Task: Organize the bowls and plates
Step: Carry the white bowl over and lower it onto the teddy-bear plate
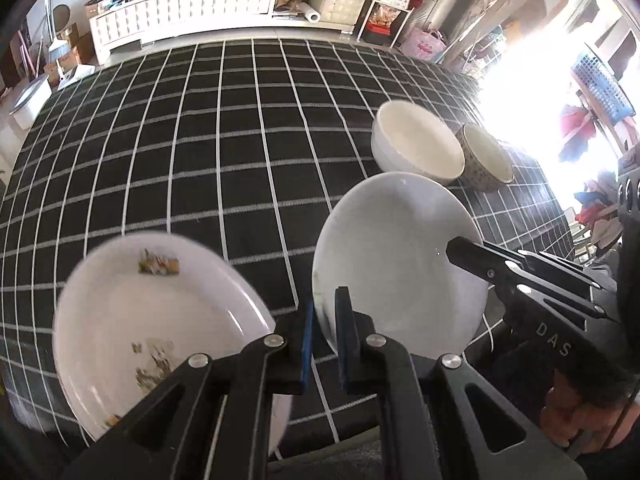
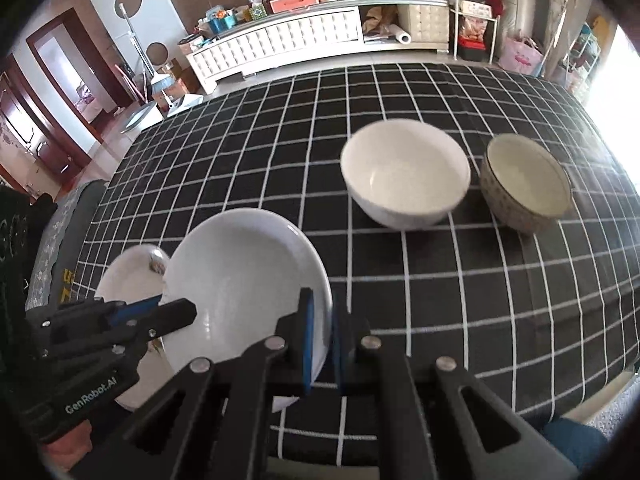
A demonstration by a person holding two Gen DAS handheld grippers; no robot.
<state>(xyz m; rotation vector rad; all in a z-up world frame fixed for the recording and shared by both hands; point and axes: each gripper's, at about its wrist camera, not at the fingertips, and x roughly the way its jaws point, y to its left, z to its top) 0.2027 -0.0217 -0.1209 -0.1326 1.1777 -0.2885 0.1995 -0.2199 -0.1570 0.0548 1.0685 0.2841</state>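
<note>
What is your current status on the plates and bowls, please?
Left gripper and right gripper both shut on plain white plate, opposite rims. Patterned plate beside it. White bowl and speckled bowl sit ahead on checked cloth.

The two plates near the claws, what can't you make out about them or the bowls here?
1. Decorated plate: pattern blurred in the left wrist view; near rim hidden by the left claw.
2. Same plate, right wrist view: mostly hidden behind the plain plate.
3. Patterned bowl: left wrist view, window glare washes out its far side, white bowl overlaps it.
</note>
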